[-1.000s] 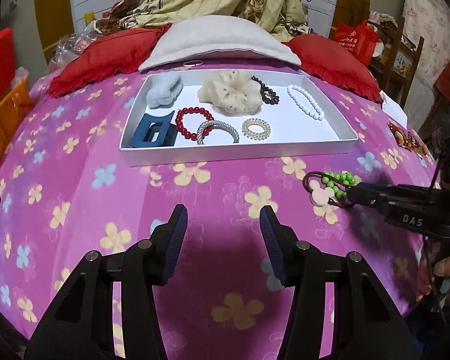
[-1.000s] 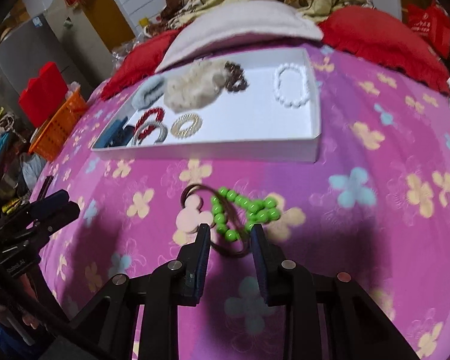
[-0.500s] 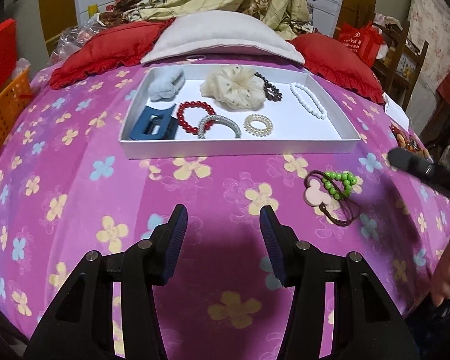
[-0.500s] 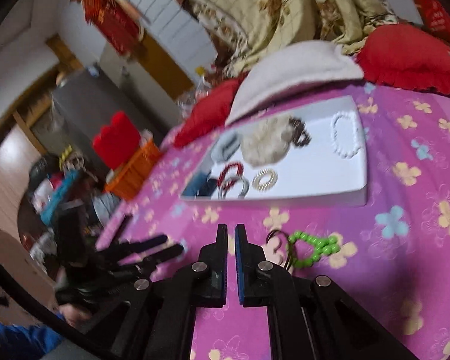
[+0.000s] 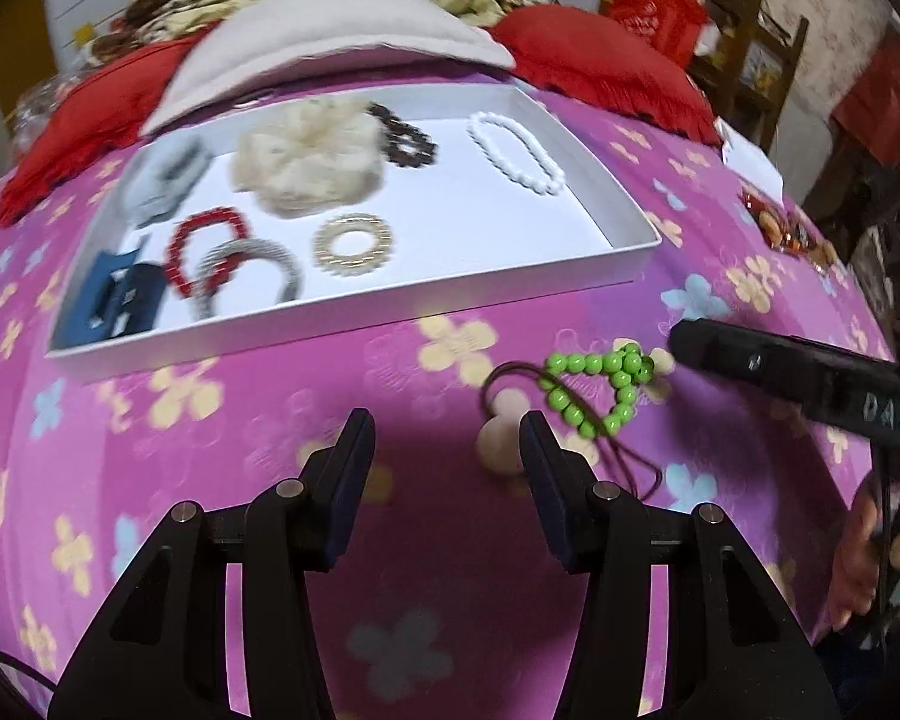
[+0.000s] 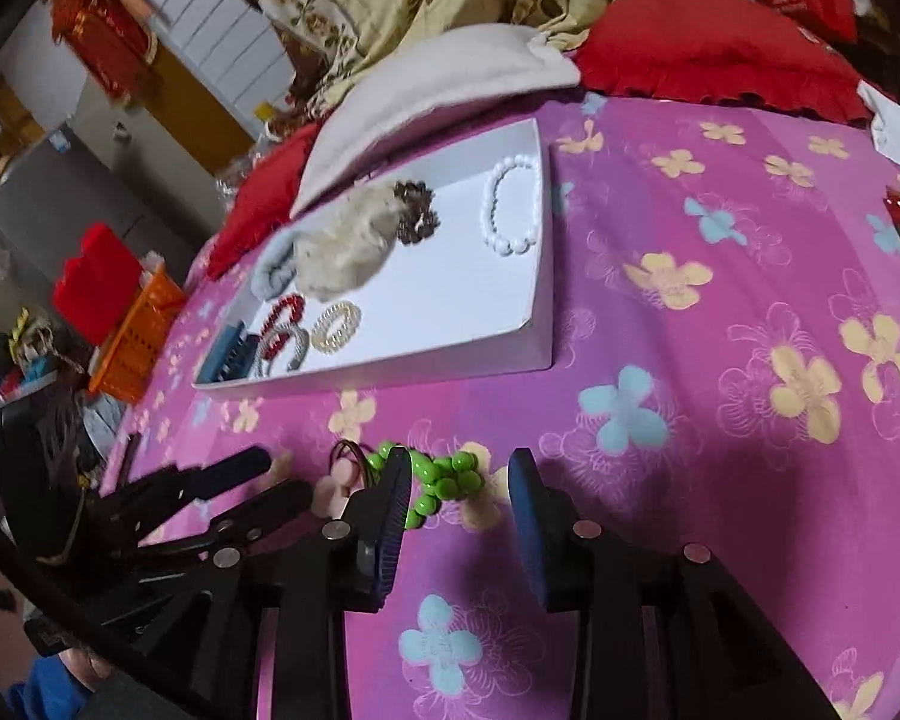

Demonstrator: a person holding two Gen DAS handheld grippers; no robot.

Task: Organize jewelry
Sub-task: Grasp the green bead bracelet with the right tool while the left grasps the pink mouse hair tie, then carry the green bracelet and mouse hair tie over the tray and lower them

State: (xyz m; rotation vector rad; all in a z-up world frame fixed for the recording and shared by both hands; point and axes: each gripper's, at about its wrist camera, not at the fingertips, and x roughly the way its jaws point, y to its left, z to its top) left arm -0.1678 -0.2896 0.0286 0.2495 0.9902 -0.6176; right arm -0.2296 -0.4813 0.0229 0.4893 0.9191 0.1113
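White tray: eight pieces. Left tongs apart; right tongs opening, empty.

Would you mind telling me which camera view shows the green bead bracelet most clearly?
The left wrist view: the green bead bracelet lies almost fully visible on the bedspread, beside its pale charm. In the right wrist view, a finger of the right gripper hides part of it.
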